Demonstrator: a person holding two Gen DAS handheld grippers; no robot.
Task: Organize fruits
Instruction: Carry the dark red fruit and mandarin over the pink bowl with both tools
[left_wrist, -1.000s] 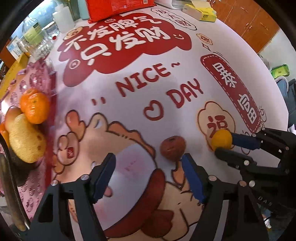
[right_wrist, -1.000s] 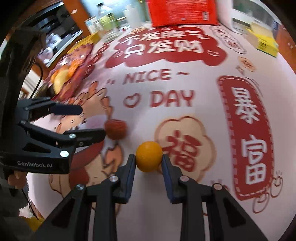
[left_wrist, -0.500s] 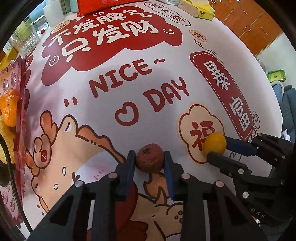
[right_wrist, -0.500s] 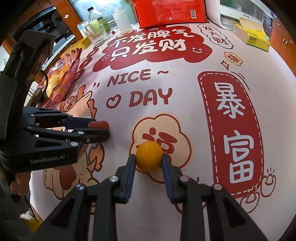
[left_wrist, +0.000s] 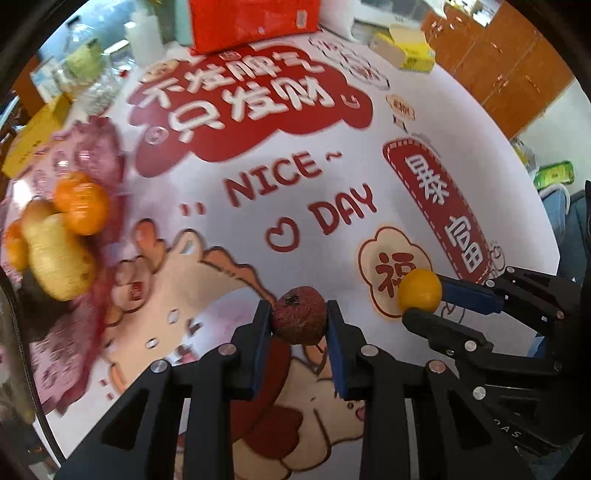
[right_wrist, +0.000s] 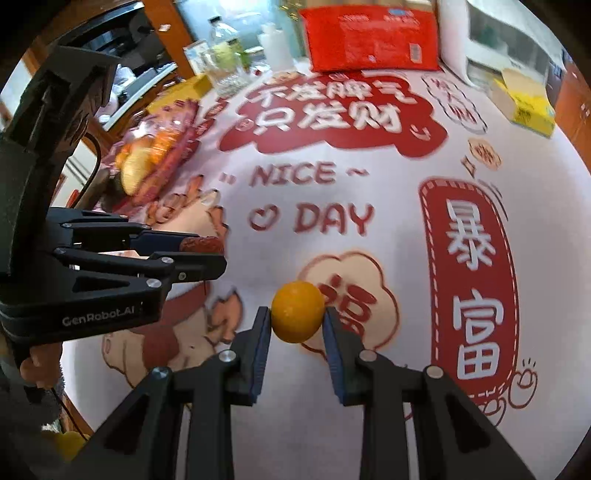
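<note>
My left gripper (left_wrist: 299, 317) is shut on a wrinkled dark red fruit (left_wrist: 300, 314) and holds it above the printed tablecloth. My right gripper (right_wrist: 297, 315) is shut on a small yellow-orange fruit (right_wrist: 297, 311). In the left wrist view the right gripper (left_wrist: 421, 299) with the yellow fruit (left_wrist: 420, 290) is at the right. In the right wrist view the left gripper (right_wrist: 207, 254) with the red fruit (right_wrist: 202, 244) is at the left. A pile of fruit, with an orange (left_wrist: 82, 207) and a yellow pear (left_wrist: 57, 258), lies at the table's left edge.
The fruit pile rests on a pink patterned wrapper (left_wrist: 66, 332). At the back stand a red bag (left_wrist: 251, 20), bottles (right_wrist: 225, 48), a glass (left_wrist: 98, 88) and a yellow tissue box (left_wrist: 410, 50). A yellow box (left_wrist: 33, 136) lies at the far left.
The left gripper has closed on the red fruit and lifted it, and its view has swung left toward the fruit pile. The right gripper keeps its hold on the yellow fruit.
</note>
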